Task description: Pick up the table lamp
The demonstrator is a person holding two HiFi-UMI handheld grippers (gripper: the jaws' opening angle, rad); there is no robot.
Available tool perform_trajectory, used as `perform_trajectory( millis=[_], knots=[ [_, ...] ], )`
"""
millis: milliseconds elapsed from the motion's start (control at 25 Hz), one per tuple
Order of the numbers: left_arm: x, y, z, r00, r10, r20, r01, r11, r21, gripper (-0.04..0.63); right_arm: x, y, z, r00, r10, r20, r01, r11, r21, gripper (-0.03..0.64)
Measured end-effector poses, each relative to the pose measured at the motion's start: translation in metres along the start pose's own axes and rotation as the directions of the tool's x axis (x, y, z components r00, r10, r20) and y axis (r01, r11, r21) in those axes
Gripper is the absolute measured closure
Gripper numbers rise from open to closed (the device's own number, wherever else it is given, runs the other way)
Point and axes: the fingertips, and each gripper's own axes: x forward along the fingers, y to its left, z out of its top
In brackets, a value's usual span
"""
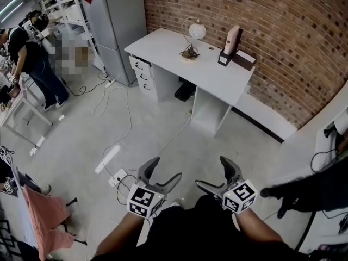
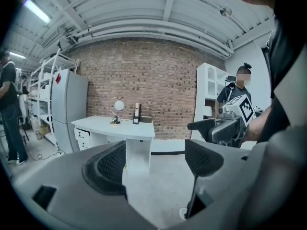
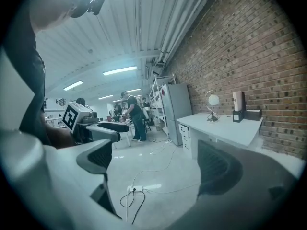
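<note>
The table lamp [image 1: 191, 37], a white globe on a curved metal arm with a round base, stands on the white desk [image 1: 206, 69] by the brick wall. It also shows small and far off as the lamp [image 2: 116, 111] in the left gripper view and the lamp [image 3: 212, 105] in the right gripper view. Both grippers hang low near my body, a few steps from the desk. My left gripper [image 1: 165, 173] is open and empty. My right gripper [image 1: 215, 174] is open and empty too.
A tall beige box in a black stand [image 1: 231, 43] and a dark flat box [image 1: 244, 59] sit right of the lamp. A grey fridge [image 1: 113, 20] stands left of the desk. Cables and a power strip [image 1: 117, 177] lie on the floor. People [image 1: 32, 64] work at the left.
</note>
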Motion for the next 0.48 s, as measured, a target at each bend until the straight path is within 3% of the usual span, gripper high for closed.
perform_trajectory(
  millis=[160,320,480],
  knots=[
    [0.003,0.001,-0.005,0.999,-0.012,-0.037,0.011,1.0,-0.019,0.212,0.004,-0.005,0.004,1.0,0.001,0.002,-0.001,1.0,0.029,0.055],
    [0.018,0.011,-0.004,1.0,-0.007,-0.002,0.007,0.999,-0.046,0.212,0.013,-0.017,0.001,1.0,-0.001,0.0,0.001,0.999,0.038,0.058],
    [0.038,0.019,-0.006,1.0,-0.005,-0.026,0.003,0.998,-0.059,0.212,0.031,-0.041,0.005,1.0,0.008,-0.004,-0.008,0.998,0.055,0.061]
  ],
)
